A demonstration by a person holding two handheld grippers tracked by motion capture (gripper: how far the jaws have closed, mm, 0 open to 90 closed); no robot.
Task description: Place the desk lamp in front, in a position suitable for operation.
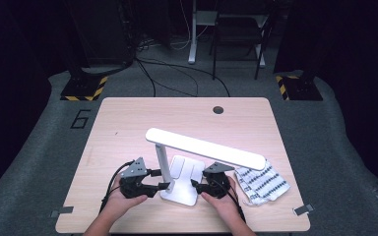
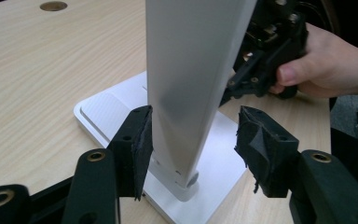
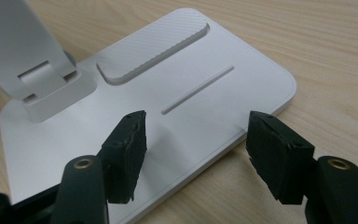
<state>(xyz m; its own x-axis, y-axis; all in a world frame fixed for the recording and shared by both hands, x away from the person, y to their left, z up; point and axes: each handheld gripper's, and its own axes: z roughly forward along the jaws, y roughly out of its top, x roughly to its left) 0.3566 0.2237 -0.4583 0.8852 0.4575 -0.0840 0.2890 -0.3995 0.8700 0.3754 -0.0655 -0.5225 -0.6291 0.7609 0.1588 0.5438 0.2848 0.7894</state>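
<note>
Two grippers flank a white desk lamp (image 1: 177, 167) near the table's (image 1: 128, 118) front edge. Left gripper (image 1: 163, 186) has its post between spread jaws, one pad touching; right gripper (image 1: 194, 183) hangs open over the base. Beyond, the head bar's long axis slants from far-left to near-right.

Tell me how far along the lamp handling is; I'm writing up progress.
Done: the white desk lamp stands unfolded on the wooden table. In hand: the left gripper straddles the lamp's upright post, one pad touching, the other apart; the right gripper hangs open over the flat white base. Left: any firm grip; the patterned cloth lies untouched.
</note>
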